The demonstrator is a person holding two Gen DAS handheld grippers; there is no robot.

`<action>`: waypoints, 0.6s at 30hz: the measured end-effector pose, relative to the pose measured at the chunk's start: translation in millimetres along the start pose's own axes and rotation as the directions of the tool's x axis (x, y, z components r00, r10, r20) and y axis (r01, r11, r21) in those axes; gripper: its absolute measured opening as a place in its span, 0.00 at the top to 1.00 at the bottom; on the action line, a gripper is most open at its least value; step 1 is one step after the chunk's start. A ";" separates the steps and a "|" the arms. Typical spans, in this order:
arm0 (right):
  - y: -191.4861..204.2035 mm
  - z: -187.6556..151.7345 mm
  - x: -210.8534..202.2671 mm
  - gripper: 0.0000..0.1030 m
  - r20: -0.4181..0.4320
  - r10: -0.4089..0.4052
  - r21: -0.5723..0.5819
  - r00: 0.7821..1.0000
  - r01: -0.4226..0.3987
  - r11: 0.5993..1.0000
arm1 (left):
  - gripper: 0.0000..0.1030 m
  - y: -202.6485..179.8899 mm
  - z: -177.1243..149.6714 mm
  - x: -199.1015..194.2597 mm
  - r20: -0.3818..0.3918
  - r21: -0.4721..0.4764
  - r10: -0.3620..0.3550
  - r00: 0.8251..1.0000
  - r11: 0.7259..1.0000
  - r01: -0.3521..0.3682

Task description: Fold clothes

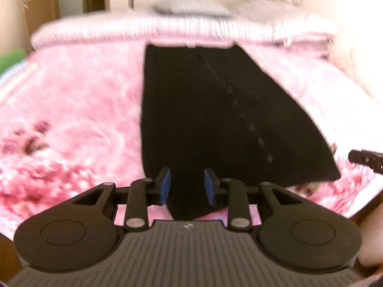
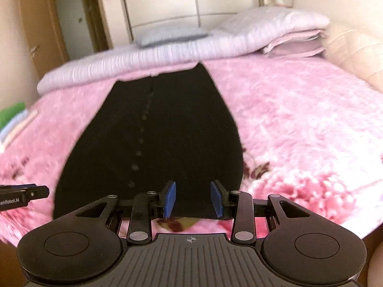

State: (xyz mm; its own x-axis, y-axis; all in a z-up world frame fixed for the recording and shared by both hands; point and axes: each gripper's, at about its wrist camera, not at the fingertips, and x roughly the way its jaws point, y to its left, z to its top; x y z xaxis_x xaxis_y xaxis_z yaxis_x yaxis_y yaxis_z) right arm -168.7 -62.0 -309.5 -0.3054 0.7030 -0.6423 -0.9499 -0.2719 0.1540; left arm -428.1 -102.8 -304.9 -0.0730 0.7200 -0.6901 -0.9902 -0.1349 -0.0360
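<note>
One black garment is lying flat on the pink blanket of the bed, folded into a long strip. Its long axis is running away from the cameras toward the rolled lilac quilt, with a row of buttons along it. Two pillows are sitting beyond. The left tool and right tool are both standing spread, pinching nothing, above the garment's near edge.
</note>
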 end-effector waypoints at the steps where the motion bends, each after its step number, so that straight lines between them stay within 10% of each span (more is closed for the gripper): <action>1: 3.4 0.1 -9.6 0.64 0.003 -0.003 0.007 1.000 0.003 1.000 | 0.71 -1.6 -0.8 -12.5 0.013 -0.004 0.002 1.000 1.000 -0.002; 18: 5.9 -20.2 -55.7 0.64 0.027 -0.018 0.041 0.999 0.017 0.999 | 0.68 -21.4 -19.8 -62.1 0.034 0.055 0.037 0.999 0.998 -0.038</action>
State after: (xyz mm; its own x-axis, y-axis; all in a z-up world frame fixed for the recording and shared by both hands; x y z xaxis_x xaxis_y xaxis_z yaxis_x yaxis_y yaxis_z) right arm -156.0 -116.0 -287.9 -0.2903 0.7251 -0.6245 -0.9567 -0.2331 0.1741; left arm -400.1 -158.2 -275.6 -0.1132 0.7372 -0.6661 -0.9917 -0.1249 0.0302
